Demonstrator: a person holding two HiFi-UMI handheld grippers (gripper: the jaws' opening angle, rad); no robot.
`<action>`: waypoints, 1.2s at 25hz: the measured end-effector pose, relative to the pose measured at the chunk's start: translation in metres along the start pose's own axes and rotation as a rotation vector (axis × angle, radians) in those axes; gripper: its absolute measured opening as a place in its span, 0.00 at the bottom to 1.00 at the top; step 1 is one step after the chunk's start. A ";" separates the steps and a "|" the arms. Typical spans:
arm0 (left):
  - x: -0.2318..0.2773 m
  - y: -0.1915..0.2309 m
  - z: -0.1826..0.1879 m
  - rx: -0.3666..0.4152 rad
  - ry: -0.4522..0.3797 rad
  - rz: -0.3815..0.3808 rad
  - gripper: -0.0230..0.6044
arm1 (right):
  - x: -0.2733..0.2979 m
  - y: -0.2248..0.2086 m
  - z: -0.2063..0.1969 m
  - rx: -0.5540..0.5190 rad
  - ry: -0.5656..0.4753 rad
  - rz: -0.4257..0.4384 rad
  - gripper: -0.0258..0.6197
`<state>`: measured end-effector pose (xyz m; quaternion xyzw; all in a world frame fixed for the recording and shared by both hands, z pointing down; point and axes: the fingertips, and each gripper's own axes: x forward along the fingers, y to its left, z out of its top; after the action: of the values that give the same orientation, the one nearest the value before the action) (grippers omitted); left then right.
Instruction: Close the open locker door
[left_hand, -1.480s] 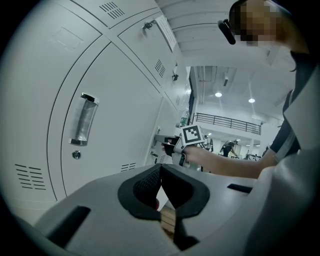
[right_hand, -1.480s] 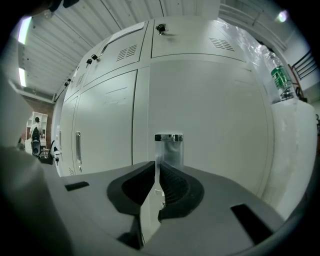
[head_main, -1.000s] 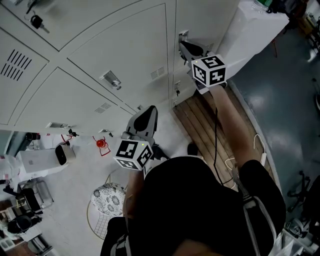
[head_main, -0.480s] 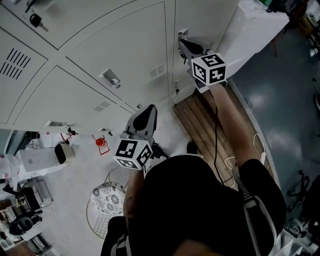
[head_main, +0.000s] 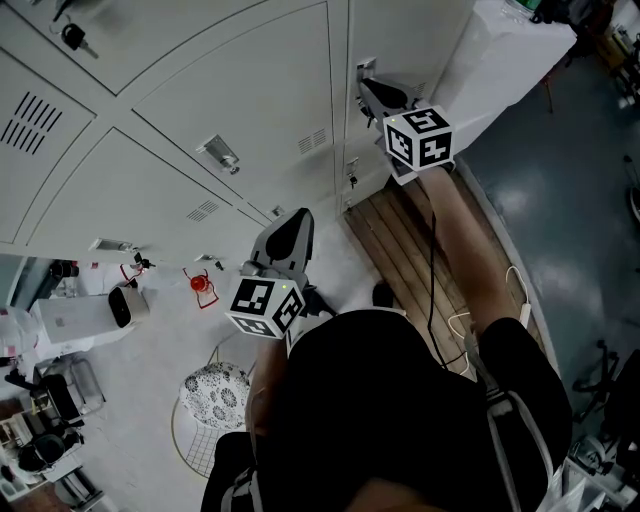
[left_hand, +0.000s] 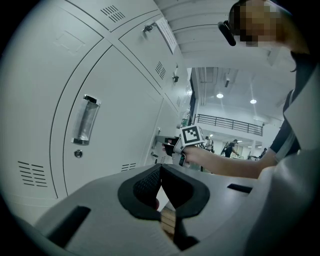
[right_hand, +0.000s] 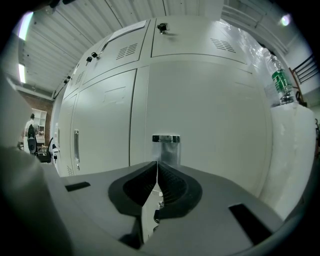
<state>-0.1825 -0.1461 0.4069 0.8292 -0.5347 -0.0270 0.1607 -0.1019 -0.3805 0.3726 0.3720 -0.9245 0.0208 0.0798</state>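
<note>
Left tongs (left_hand: 160, 169), right tongs (right_hand: 157, 164) pinched together, empty; locker door (right_hand: 210, 100) just ahead of right; glancing push may leave it ajar.

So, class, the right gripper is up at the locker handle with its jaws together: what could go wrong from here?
1. The right gripper sits with shut jaws just under the handle; its tips might slide on the smooth door or catch the handle.
2. The pictures do not show whether the door has latched, so it may swing out.
3. The cable along the right arm could snag.
</note>
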 end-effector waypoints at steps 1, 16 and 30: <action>0.000 -0.001 0.000 0.001 0.000 0.000 0.06 | -0.001 0.000 0.000 -0.001 -0.001 0.000 0.06; -0.001 -0.017 0.001 0.015 -0.003 -0.006 0.07 | -0.016 -0.001 0.005 -0.009 -0.009 0.006 0.06; 0.022 -0.051 -0.005 0.002 -0.006 -0.036 0.06 | -0.063 -0.016 0.005 -0.023 -0.008 0.007 0.06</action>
<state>-0.1278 -0.1453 0.3993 0.8388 -0.5202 -0.0319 0.1577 -0.0466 -0.3498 0.3569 0.3679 -0.9263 0.0089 0.0805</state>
